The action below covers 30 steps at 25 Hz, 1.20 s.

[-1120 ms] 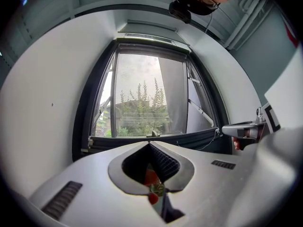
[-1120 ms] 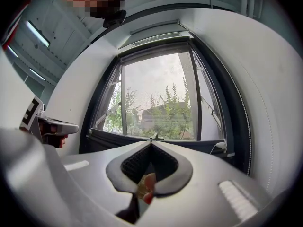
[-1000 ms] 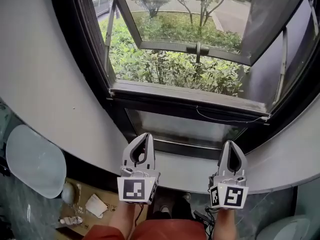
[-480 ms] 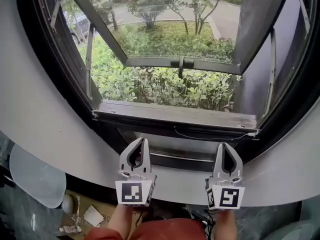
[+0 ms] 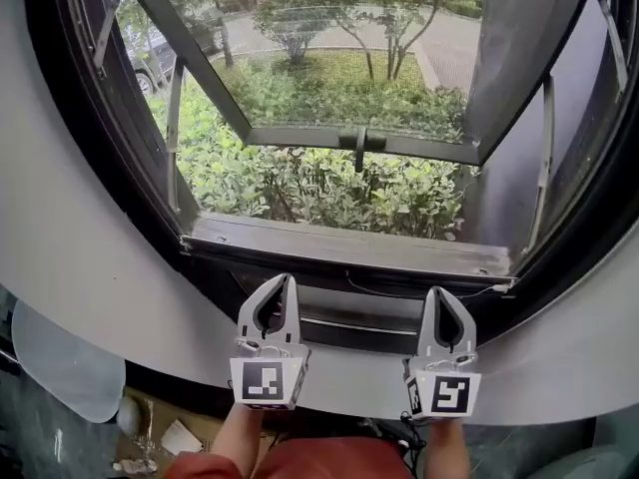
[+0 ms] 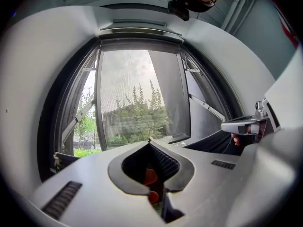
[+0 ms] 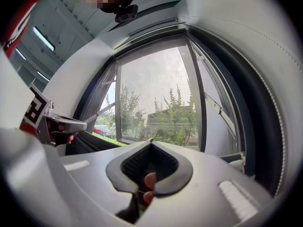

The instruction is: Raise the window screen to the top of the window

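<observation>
The window screen's grey bottom rail (image 5: pixel 339 245) lies low across the dark window frame (image 5: pixel 90 138), with a thin cord (image 5: pixel 399 289) hanging under it. My left gripper (image 5: pixel 289 279) and right gripper (image 5: pixel 437 292) point at the window side by side, just below that rail and apart from it. Both are shut with nothing between the jaws. In the left gripper view the left gripper (image 6: pixel 149 140) faces the opening, and the right gripper (image 6: pixel 246 125) shows at the right. The right gripper (image 7: pixel 151 140) faces the opening in its own view, with the left gripper (image 7: pixel 61 124) at the left.
A glass sash (image 5: pixel 339 68) stands swung outward, with a handle (image 5: pixel 357 148) and stay arms (image 5: pixel 175 128) at the sides. Bushes (image 5: pixel 319 183) lie outside. A white curved wall (image 5: pixel 60 247) surrounds the window. A pale round object (image 5: pixel 60 357) sits low at the left.
Both grippers have moved forward toward the window, staying shut. The rail now sits lower in the head view and closer to their tips.
</observation>
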### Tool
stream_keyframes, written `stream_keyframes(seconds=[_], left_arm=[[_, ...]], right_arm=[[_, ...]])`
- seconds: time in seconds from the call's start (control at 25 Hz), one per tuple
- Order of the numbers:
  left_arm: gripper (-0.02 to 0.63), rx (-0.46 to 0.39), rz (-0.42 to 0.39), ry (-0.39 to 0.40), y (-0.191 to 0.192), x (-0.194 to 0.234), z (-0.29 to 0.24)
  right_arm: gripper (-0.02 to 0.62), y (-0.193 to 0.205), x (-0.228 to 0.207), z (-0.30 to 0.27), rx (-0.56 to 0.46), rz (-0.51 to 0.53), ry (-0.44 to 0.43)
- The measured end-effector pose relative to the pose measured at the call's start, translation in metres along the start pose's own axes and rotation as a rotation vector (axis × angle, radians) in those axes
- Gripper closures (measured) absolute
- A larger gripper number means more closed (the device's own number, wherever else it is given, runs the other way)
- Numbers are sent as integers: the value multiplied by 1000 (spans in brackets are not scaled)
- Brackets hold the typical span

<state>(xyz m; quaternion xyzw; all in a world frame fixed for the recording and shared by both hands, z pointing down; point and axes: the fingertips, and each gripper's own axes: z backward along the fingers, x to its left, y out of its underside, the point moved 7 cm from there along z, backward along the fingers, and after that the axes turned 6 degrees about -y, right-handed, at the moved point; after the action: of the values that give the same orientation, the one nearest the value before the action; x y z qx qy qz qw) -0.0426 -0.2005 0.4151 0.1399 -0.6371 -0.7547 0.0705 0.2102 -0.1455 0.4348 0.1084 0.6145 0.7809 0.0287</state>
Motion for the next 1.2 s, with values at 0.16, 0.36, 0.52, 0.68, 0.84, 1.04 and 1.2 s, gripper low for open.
stream_keyframes(seconds=[0.16, 0.36, 0.52, 0.68, 0.84, 1.04, 1.2], left_arm=[[600, 37, -10, 32, 11, 13, -6], [593, 44, -126, 86, 20, 18, -10], [553, 37, -273, 152, 30, 17, -14], [515, 51, -575, 226, 42, 14, -19], [495, 91, -818, 271, 54, 16, -26], [489, 113, -917, 293, 59, 19, -33], [491, 119, -969, 304, 60, 18, -33]], right_arm=[[584, 3, 16, -9, 13, 26, -8], [495, 7, 21, -22, 123, 138, -107], [485, 12, 29, -25, 202, 304, -157], [432, 22, 39, -32, 318, 576, -237], [394, 36, 44, -35, 430, 825, -301], [391, 49, 36, -37, 526, 957, -308], [391, 52, 36, -39, 531, 1010, -312]])
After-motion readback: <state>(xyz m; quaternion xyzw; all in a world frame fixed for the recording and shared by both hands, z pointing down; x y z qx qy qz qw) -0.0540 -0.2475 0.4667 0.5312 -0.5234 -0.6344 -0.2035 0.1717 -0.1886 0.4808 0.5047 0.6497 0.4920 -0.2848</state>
